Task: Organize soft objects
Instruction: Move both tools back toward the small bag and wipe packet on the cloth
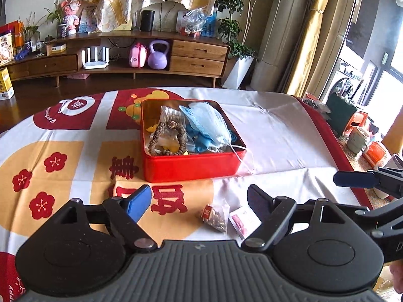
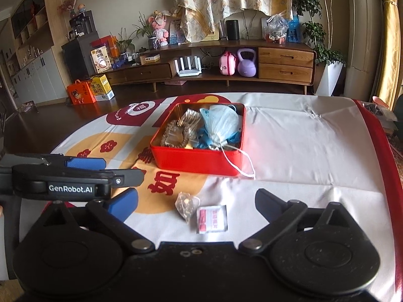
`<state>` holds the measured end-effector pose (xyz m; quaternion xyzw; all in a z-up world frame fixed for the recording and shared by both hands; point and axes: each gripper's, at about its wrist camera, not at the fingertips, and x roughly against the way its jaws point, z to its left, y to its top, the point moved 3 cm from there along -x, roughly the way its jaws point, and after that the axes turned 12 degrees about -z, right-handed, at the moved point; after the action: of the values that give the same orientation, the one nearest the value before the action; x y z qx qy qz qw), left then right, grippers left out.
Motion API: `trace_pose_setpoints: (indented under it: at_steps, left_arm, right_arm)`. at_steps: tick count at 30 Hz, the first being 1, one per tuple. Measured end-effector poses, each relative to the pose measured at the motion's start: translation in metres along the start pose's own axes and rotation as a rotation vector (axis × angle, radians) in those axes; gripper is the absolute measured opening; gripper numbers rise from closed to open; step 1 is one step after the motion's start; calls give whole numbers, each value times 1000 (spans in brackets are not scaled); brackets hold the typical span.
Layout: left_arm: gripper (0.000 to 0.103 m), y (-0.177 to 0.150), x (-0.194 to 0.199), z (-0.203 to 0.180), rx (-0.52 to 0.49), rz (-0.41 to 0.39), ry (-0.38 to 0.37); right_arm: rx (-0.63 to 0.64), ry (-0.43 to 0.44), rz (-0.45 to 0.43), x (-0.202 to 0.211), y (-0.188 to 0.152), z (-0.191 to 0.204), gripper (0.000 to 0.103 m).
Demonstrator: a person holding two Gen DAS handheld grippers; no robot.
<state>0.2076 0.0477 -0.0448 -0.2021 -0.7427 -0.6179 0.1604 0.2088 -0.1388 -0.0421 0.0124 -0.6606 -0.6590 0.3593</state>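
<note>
Fingers of the left gripper (image 1: 199, 201) and of the right gripper (image 2: 196, 202) stand spread wide with nothing between them, both hovering low over the table (image 1: 277, 136). Just ahead of them, on the printed red, white and orange tablecloth (image 2: 302, 146), lie a small clear triangular sachet (image 2: 187, 205) and, beside it, a flat white packet with red print (image 2: 211, 218). Farther on sits a square red tin box (image 2: 199, 159), open-topped, holding a pale blue face mask (image 2: 221, 123), blue crumpled gloves (image 1: 201, 138), a brown beaded loop (image 1: 167, 138) and a clear wrapper. One white ear loop (image 2: 241, 163) of the mask trails over the box's front wall onto the cloth. Beyond the table stands a long wooden cabinet (image 2: 284, 65).
</note>
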Motion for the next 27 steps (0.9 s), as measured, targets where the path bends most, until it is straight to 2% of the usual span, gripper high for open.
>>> trace_pose_setpoints:
  at_steps: [2,7,14,17,27]
  left_arm:
    - [84,-6,1,-2,3,11,-8]
    - [95,-20,1,-2,12,26,-13]
    - [97,-39,-11,0,34,51,-9]
    - [103,-47,-18,0,43,58,-3]
    - [103,-68,-55,-3,23,142,7]
  right_arm:
    - [4,-1,7,0,-8,0,100]
    - [23,14,40,0,-33,0,100]
    - [62,14,64,-9,-55,2,100]
    - [76,10,73,-15,-61,0,100]
    - [101,6,113,-46,-77,-8,95]
